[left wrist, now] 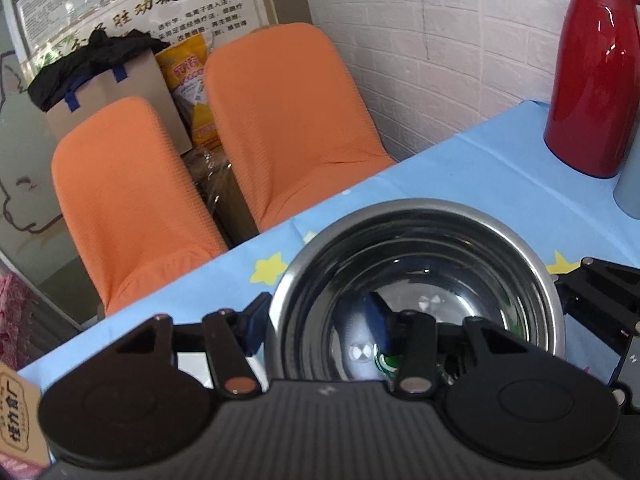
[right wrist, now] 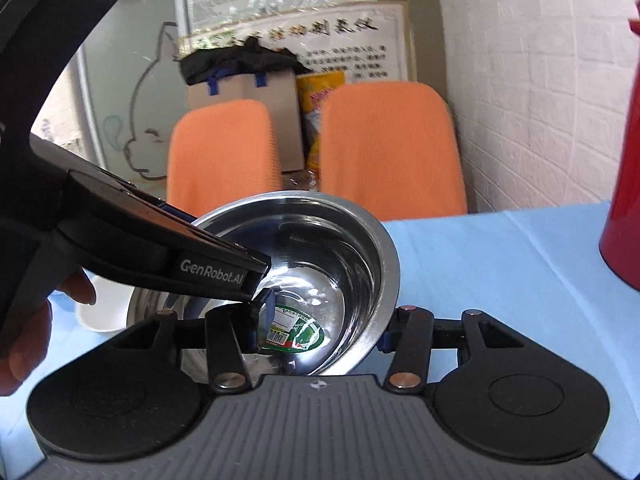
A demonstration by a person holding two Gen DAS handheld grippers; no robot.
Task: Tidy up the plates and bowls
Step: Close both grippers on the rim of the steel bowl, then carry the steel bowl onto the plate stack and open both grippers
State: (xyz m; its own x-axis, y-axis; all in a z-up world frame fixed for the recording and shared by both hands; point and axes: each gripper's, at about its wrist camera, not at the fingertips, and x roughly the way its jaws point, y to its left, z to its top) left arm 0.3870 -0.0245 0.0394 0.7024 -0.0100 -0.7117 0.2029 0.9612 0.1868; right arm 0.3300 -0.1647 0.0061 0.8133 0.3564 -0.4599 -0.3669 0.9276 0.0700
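Note:
A shiny steel bowl with a green label on its bottom stands over the blue tablecloth. In the left wrist view my left gripper straddles the bowl's left rim, one finger outside and one inside. In the right wrist view the same bowl is tilted, and my right gripper straddles its right wall, left finger inside and right finger outside. The left gripper's black body reaches in from the left. A white dish lies behind it, mostly hidden.
A red thermos jug and a grey cup stand at the right on the blue table. Two orange chairs sit beyond the table's far edge, with a paper bag behind them. A white brick wall is at the right.

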